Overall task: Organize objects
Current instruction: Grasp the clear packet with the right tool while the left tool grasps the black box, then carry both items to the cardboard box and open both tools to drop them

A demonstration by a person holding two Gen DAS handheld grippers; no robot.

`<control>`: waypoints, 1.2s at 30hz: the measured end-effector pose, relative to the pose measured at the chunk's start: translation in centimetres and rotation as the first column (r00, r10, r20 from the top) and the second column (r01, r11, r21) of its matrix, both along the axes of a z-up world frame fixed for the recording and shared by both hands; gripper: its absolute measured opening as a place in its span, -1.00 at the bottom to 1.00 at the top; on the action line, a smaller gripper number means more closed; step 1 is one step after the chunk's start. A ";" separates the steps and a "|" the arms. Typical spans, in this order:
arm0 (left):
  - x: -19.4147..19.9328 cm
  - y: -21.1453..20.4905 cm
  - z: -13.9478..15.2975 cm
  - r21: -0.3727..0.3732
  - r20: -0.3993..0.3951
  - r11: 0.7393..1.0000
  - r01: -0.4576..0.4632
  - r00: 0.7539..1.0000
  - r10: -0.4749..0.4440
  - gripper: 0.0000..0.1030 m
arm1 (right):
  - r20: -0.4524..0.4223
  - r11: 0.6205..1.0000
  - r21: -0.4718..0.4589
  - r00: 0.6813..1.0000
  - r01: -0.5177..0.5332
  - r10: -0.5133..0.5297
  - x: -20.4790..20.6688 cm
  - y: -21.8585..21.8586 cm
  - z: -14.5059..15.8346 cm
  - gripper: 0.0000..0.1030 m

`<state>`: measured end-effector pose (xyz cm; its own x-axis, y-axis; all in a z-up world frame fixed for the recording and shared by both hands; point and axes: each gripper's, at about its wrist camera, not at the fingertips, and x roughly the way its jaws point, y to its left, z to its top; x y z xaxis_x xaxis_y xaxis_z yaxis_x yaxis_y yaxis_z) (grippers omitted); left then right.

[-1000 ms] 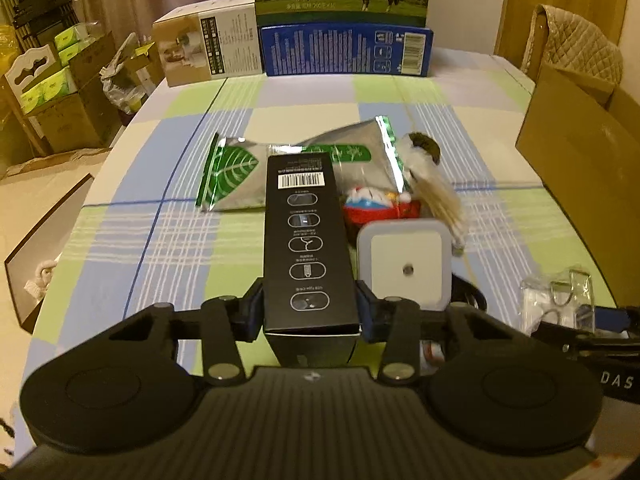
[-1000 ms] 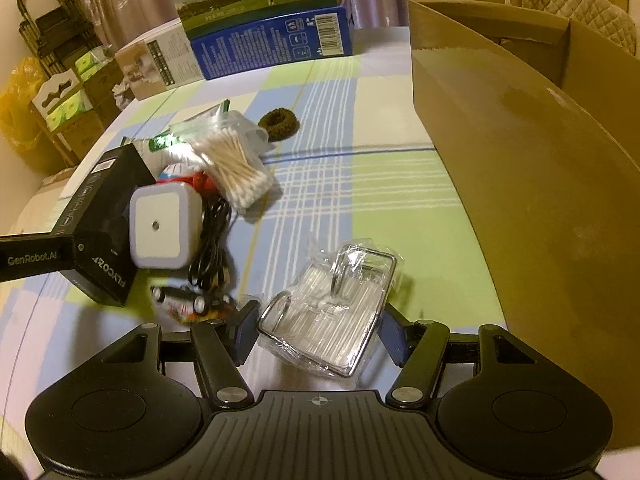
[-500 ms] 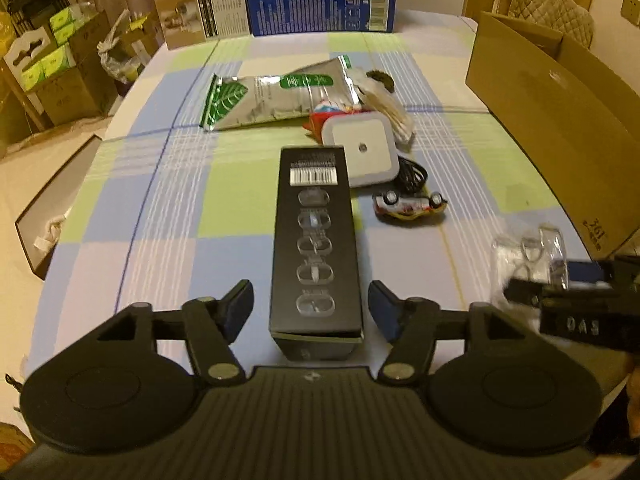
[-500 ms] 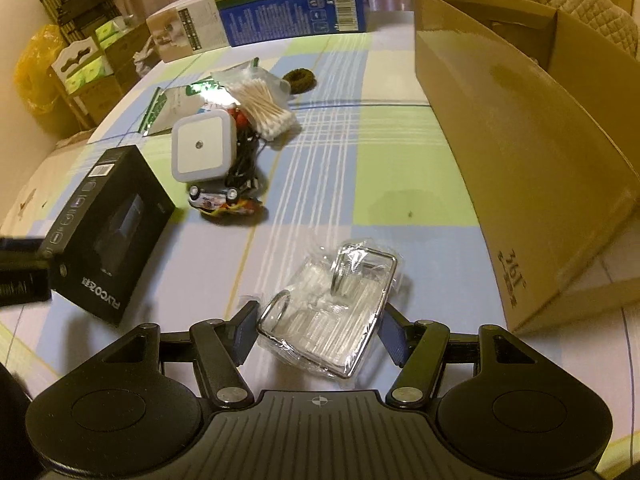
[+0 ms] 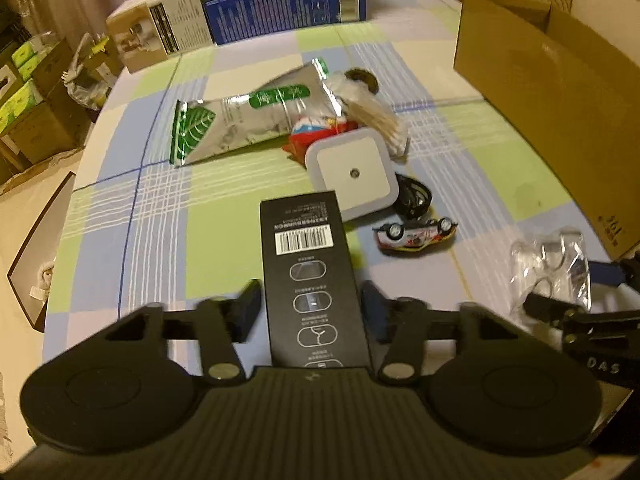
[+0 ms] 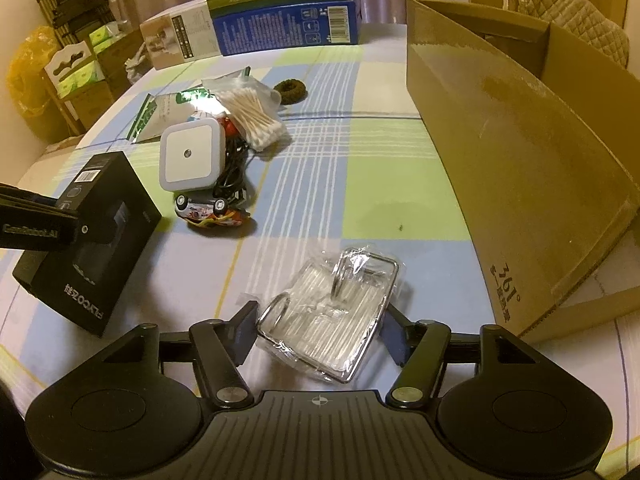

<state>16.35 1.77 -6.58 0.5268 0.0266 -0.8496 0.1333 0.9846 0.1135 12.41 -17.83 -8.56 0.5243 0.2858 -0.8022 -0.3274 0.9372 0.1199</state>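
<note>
Checked tablecloth (image 6: 320, 184) mid-frame; left gripper (image 5: 310, 312) just re-closed on black box (image 5: 312, 280); right gripper (image 6: 318, 334) clamping bagged wire rack (image 6: 332, 320); slippery film, likely slip.

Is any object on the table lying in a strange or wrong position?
Yes. The toy car, in front of the white square night light, lies tipped over with its wheels pointing sideways. The other items form a loose pile, but nothing looks spilled or broken.
</note>
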 end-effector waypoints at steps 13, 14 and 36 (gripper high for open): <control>-1.6 0.9 1.2 -0.020 -0.023 1.000 -0.015 1.000 0.015 -0.25 | 0.032 1.000 0.019 0.999 -0.022 0.021 -0.5 0.0 1.9 0.15; -1.7 0.9 1.5 -0.030 -0.022 0.999 -0.020 1.000 0.020 -0.25 | 0.035 0.999 0.025 0.999 -0.023 0.022 -0.7 -0.1 2.2 0.15; 2.6 -12.8 15.9 -0.181 0.218 0.958 0.220 0.959 -0.179 -0.25 | 0.315 0.991 0.012 0.940 0.130 -0.127 2.9 -10.9 15.6 0.15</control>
<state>18.93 -11.00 9.27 0.6613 -0.2575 -0.7045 0.3247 0.9449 -0.0405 15.34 -28.76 7.05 0.7821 0.1925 -0.5927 -0.2237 0.9744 0.0214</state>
